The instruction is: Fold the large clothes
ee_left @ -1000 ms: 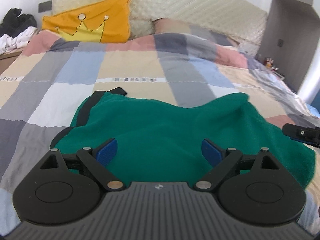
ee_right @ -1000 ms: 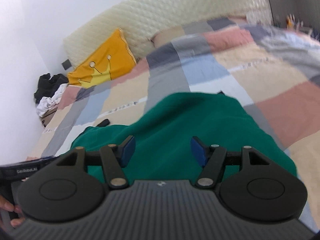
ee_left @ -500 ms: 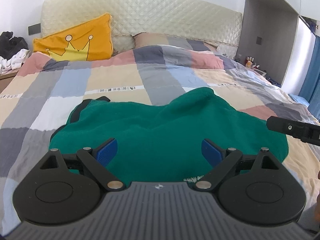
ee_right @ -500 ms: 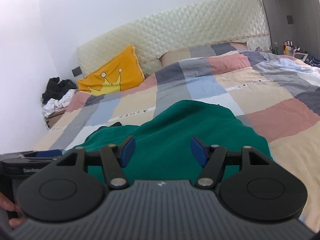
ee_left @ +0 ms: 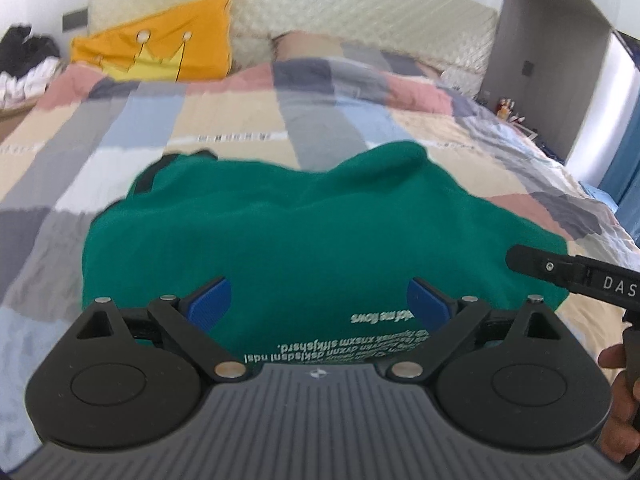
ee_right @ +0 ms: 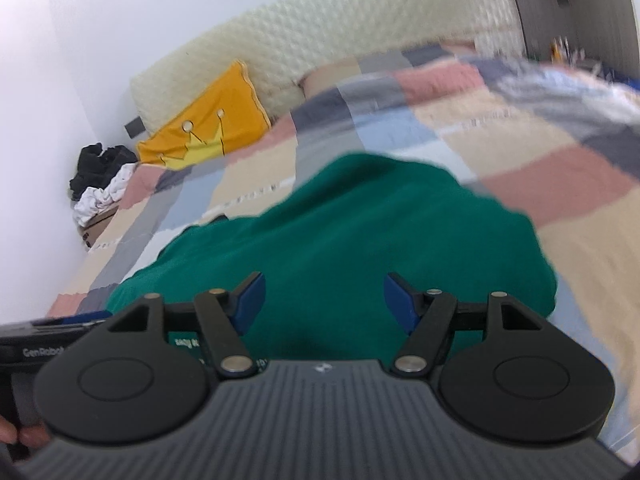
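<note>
Left wrist: green garment print half-hidden

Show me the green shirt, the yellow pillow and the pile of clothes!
shirt (ee_left: 312, 240), left wrist view, middle of the green cloth
pillow (ee_left: 160, 52), left wrist view, by the crown
clothes (ee_right: 102, 176), right wrist view, middle of the heap

Blurred, hidden and cut-off parts

The green garment has white lettering, partly hidden behind the left hand-held gripper at lower centre; the right hand-held gripper is cut off at the right edge; the bedside items at upper right are blurred.
</note>
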